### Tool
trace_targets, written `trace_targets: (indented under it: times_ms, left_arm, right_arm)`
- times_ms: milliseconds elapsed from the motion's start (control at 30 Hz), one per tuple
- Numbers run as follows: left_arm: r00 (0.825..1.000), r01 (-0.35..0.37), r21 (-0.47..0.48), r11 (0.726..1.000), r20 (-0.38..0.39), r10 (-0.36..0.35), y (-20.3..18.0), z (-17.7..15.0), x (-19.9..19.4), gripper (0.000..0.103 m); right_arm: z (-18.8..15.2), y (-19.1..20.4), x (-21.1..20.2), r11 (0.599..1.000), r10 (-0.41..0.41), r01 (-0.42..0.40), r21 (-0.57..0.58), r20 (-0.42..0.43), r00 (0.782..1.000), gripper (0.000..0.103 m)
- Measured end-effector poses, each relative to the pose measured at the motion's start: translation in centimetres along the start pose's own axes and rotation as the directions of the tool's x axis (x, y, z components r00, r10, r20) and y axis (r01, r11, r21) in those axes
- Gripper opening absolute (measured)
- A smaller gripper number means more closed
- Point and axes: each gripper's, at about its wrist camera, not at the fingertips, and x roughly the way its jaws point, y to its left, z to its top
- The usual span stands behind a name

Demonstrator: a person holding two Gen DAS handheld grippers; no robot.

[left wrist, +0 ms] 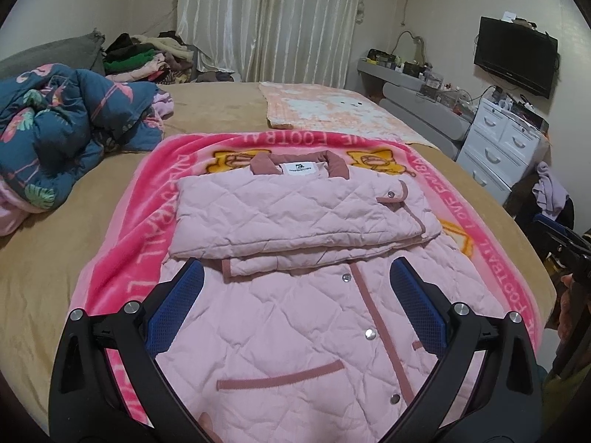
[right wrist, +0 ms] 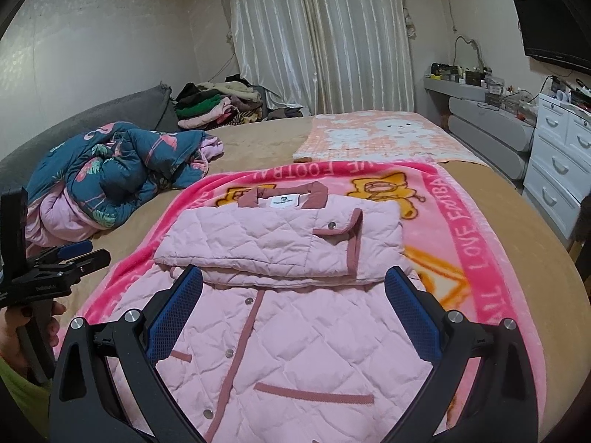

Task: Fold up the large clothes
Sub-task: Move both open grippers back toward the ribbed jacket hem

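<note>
Through the left wrist camera we see our left gripper [left wrist: 295, 277] with its blue-padded fingers [left wrist: 181, 306] spread wide and holding nothing, hovering above a pink quilted jacket [left wrist: 295, 317]. The jacket lies flat on a bright pink blanket [left wrist: 125, 258] spread over the tan bed [left wrist: 48, 258]. Its sleeves are folded across the chest, just below the dark pink collar [left wrist: 334, 168]. A rumpled blue floral quilt [left wrist: 62, 129] sits to the left, well apart from the jacket. At the right edge we glimpse the right gripper [left wrist: 565, 247]; from here we cannot tell how its fingers stand.

Through the right wrist camera, our right gripper [right wrist: 293, 277] is likewise spread wide and empty above the jacket [right wrist: 295, 350], near the folded sleeves [right wrist: 277, 247]. The left gripper [right wrist: 79, 253] shows at the left edge, with the left hand [right wrist: 22, 328] around its handle.
</note>
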Motion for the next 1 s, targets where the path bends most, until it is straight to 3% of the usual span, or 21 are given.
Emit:
trace_targets:
  times_ms: [533,733,1000]
  left_arm:
    - [0.998,-0.042,-0.02,0.999,-0.037,0.041,1.7,-5.5,-1.8,0.095]
    - [0.996,-0.022,-0.032,0.999,-0.087,0.019,2.4,-7.9,-1.5,0.095]
    - [0.987,-0.074,-0.002,0.997,-0.141,0.073,3.2,-10.8,-0.8,0.095]
  right_arm:
    - [-4.7,-1.6,-1.7,1.0,-0.024,0.023,-0.015,-0.064,0.998,0.098]
    - [-6.9,-2.2,-1.8,0.999,-0.043,0.04,-0.03,-0.104,0.994,0.098]
    - [-9.4,-3.8,-1.8,0.998,-0.055,0.053,-0.019,-0.159,0.986,0.098]
